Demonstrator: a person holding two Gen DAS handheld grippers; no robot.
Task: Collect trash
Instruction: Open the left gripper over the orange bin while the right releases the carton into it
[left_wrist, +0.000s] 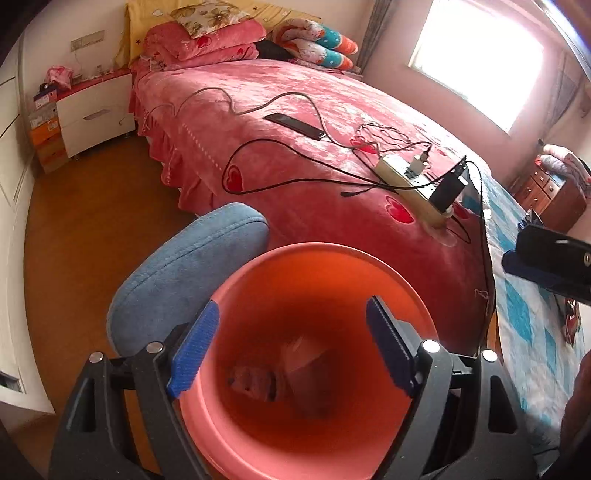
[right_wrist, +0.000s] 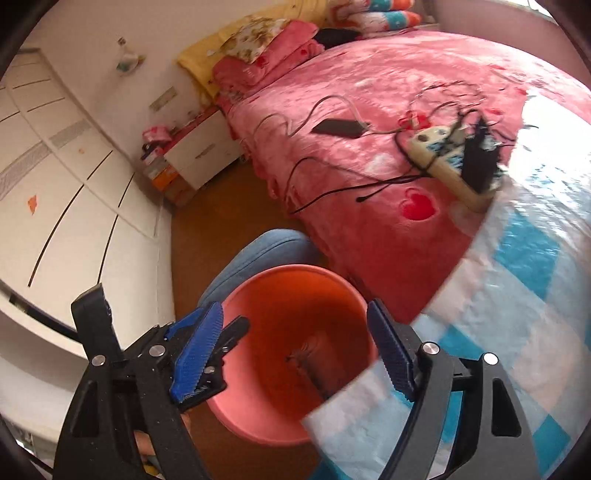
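Two pairs of tongs hang over one pink bin (left_wrist: 317, 332), and both stand spread with nothing pinched between their blue pads. The left tongs (left_wrist: 291, 347) point steeply down into the bin's mouth, so the crumpled scraps of trash (left_wrist: 280, 376) on its bottom lie straight ahead of and below them, between the two pads. The right tongs (right_wrist: 295, 350) sit just to the bed side of the same bin, their right pad over the edge of a blue-and-white checked quilt (right_wrist: 517, 314) that hangs beside the rim; the dark scrap (right_wrist: 314, 362) inside shows between these pads too. The bin stands on the floor against a blue cushion (left_wrist: 184, 266), close to the foot of the pink bed (left_wrist: 314, 129). My reading: with the tongs empty, any further trash must be sought away from the bin. No loose trash shows outside it.
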